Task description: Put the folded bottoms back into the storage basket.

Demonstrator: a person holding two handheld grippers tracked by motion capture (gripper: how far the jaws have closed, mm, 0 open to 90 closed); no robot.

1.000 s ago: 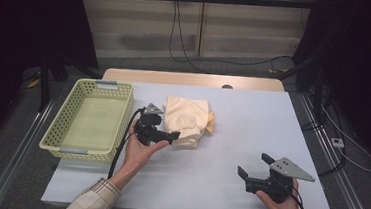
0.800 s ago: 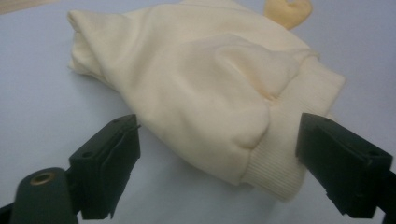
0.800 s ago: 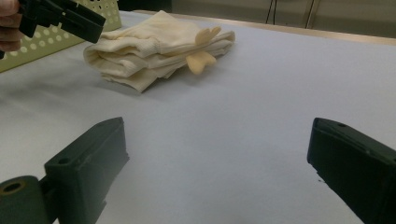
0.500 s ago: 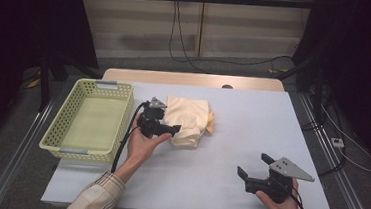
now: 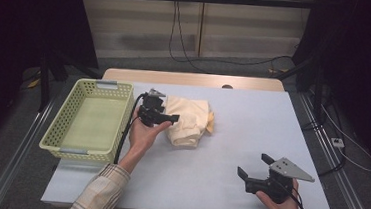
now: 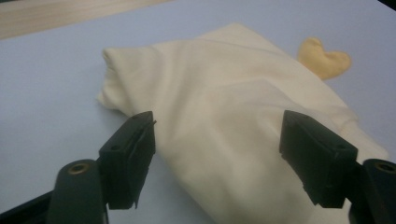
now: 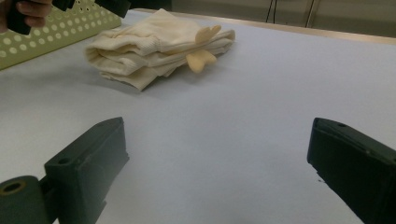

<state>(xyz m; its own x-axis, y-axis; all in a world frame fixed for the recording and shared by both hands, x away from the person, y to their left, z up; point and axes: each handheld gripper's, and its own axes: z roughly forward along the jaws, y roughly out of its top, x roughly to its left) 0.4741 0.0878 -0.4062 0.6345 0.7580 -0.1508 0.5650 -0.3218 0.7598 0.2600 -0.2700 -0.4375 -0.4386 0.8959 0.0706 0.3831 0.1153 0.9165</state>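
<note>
cloth [image 5: 188, 121] lies folded mid-table, beside the basket [image 5: 88, 122]. the left gripper [image 5: 168, 117] has moved up to it, jaws closing but not pinching yet. right gripper [image 5: 254, 169] waits wide open.

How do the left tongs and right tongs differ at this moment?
The left tongs sit at the folded cream cloth, their jaws around its edge and just closing; the right tongs hang wide open over the bare pale-blue table, far from the cloth. Both are black and hand-held.
</note>
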